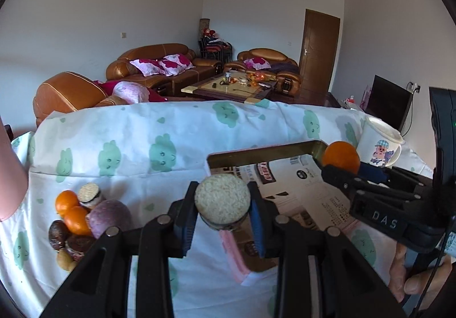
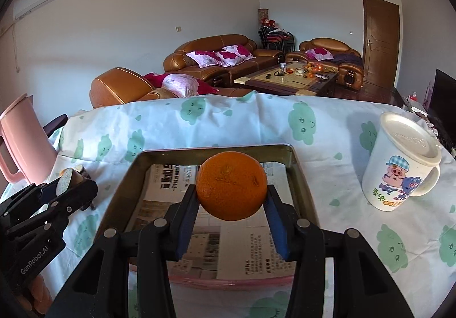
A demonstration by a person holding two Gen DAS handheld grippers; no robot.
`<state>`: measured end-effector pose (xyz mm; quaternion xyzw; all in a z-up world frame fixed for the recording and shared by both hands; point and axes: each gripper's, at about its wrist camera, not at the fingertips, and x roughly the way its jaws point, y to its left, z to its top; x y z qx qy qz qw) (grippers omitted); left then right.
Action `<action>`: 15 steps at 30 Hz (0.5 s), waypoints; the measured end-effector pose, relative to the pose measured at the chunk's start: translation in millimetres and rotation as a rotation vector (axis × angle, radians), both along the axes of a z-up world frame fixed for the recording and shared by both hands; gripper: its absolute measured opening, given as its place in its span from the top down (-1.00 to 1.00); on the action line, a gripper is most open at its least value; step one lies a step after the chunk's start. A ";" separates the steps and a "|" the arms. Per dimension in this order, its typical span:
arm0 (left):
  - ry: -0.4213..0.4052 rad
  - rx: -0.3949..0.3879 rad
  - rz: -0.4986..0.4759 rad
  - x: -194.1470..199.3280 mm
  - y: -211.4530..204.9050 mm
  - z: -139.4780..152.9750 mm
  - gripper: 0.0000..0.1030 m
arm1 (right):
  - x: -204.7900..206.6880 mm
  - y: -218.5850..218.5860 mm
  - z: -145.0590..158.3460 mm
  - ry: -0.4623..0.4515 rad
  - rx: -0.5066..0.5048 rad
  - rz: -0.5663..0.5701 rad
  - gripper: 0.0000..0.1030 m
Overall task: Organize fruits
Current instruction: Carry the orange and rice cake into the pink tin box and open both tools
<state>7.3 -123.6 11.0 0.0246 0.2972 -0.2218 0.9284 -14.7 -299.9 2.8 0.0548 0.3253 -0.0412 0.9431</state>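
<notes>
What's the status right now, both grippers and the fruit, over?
Left gripper shut on round sesame-topped piece. Right gripper shut on orange, above newspaper-lined tray. Tray unobstructed; fruit pile remains on cloth.

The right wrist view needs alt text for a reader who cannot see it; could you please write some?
The right gripper holds an orange above a metal tray lined with newspaper, on a cloud-print tablecloth. A lidded cartoon mug stands right; the left gripper, holding a cut fruit piece, and a pink pitcher are left.
</notes>
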 end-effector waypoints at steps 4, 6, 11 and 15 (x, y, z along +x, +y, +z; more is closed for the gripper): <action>-0.018 0.051 -0.014 4.8 -31.5 -4.2 0.32 | 4.6 -10.0 -5.6 0.026 -0.018 0.000 0.06; 0.003 0.059 -0.020 8.8 -39.1 -9.2 0.32 | 6.6 -10.2 -9.0 0.039 -0.035 0.005 0.06; 0.024 0.096 -0.037 9.8 -48.5 -21.5 0.32 | 11.6 -7.8 -17.8 0.076 -0.060 0.018 0.06; 0.043 0.089 -0.028 11.8 -46.3 -24.0 0.32 | 14.8 -4.4 -24.4 0.096 -0.064 0.033 0.04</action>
